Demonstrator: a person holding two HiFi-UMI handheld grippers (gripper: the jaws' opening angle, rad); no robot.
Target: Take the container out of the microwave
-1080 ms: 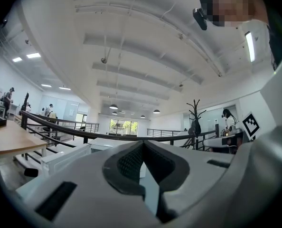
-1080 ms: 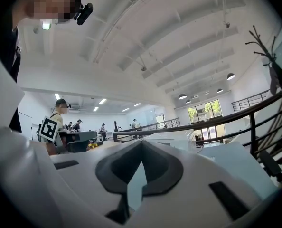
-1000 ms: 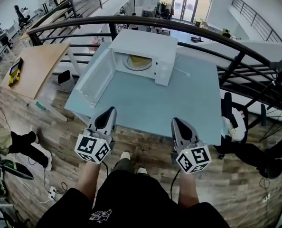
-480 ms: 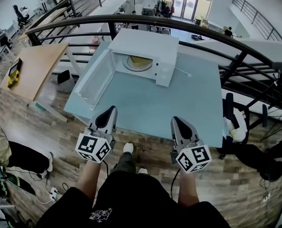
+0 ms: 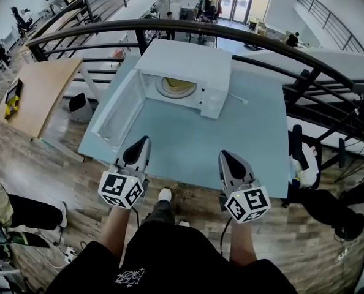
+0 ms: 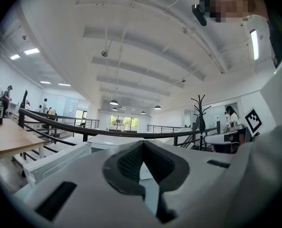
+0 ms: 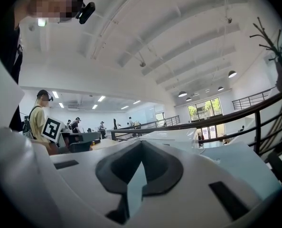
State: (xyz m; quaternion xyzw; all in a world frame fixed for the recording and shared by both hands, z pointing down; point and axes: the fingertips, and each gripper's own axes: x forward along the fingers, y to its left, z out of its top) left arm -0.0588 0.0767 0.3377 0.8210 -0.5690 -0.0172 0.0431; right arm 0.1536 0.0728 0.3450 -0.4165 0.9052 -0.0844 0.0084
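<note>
Jaws pressed together on nothing, the left gripper (image 5: 141, 142) and right gripper (image 5: 224, 157), each bearing a cube of black-and-white square markers, hover well short of the boxy white microwave (image 5: 191, 60), over the near edge of the pale blue table (image 5: 243, 133). The microwave's door (image 5: 122, 106) stands open to its left, with the round tan container (image 5: 179, 86) inside.

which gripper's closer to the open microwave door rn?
Left. The left gripper hovers just short of the microwave door's outer end; the right gripper is well off to its right.
</note>
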